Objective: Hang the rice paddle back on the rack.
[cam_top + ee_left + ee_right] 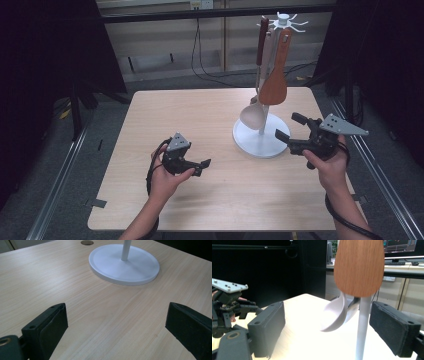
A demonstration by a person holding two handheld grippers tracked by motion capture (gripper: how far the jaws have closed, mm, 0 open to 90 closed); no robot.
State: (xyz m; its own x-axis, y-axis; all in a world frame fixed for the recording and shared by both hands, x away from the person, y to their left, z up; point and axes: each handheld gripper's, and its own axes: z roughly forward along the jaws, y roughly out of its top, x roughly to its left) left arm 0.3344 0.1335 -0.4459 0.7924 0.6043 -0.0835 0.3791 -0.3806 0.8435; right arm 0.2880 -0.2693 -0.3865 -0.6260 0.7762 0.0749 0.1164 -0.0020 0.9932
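A white utensil stand (260,141) rises on a round base right of the table's centre. From its top hooks (284,21) hang a wooden spatula (274,82), a white ladle (252,116) and a dark-handled utensil (262,36). My right gripper (290,127) is open just right of the base, its jaws pointed at the stand. In the right gripper view the spatula (359,267), the ladle (334,315) and the pole (362,327) lie ahead between the jaws. My left gripper (201,166) is open and low over the table, left of the base (125,265).
The light wooden table (175,115) has bare room at left and front. A small round hole (87,242) sits in the tabletop beyond the base. Metal rails (60,180) run along both sides on the floor, and cables trail behind the table.
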